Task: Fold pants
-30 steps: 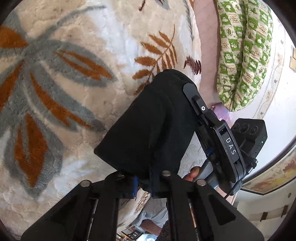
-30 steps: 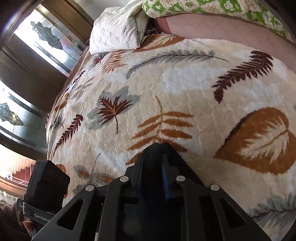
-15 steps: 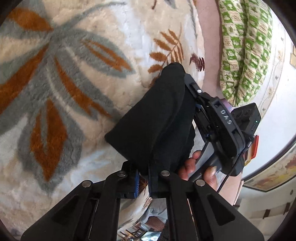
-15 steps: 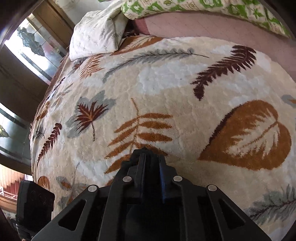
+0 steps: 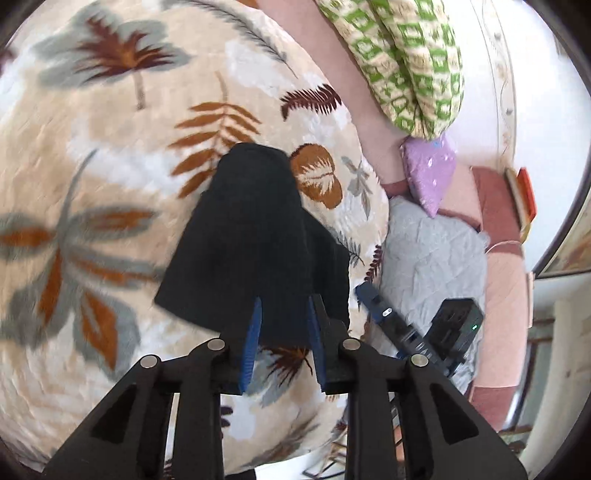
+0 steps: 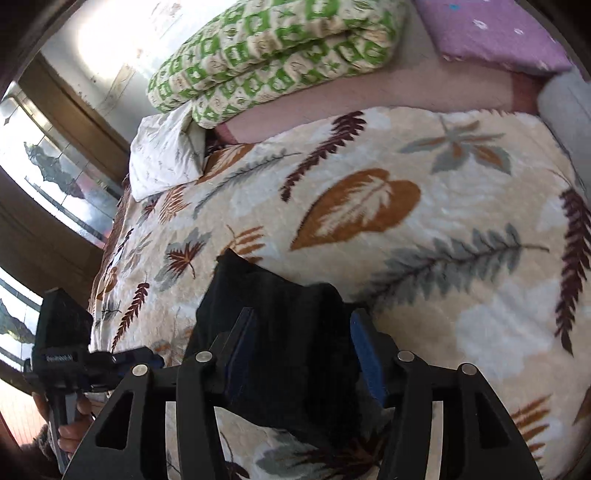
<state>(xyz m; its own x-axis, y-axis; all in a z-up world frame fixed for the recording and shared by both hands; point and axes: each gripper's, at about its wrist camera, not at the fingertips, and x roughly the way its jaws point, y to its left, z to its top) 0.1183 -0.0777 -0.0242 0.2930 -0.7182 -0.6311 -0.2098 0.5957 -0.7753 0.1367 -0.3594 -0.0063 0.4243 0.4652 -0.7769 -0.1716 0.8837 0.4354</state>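
Note:
The black pants [image 5: 255, 236] lie as a folded bundle on the leaf-patterned blanket [image 5: 110, 184]. My left gripper [image 5: 282, 314] is open, its blue-padded fingers apart on either side of the bundle's near edge. In the right wrist view the pants [image 6: 288, 332] sit between the spread fingers of my right gripper [image 6: 299, 328], which is open too. The right gripper shows in the left wrist view [image 5: 406, 332], beside the bundle. The left gripper shows in the right wrist view [image 6: 92, 362], to the left.
A green-and-cream folded quilt [image 6: 273, 48] and a purple pillow [image 6: 495, 33] lie at the back on a pink sheet [image 6: 369, 96]. A white pillow [image 6: 166, 151] sits at the back left. A grey cover [image 5: 432, 258] lies beside the blanket. Windows [image 6: 55, 177] are at left.
Both grippers have opened and let go of the pants, which now rest on the blanket. Both have pulled back and apart, showing more of the bed.

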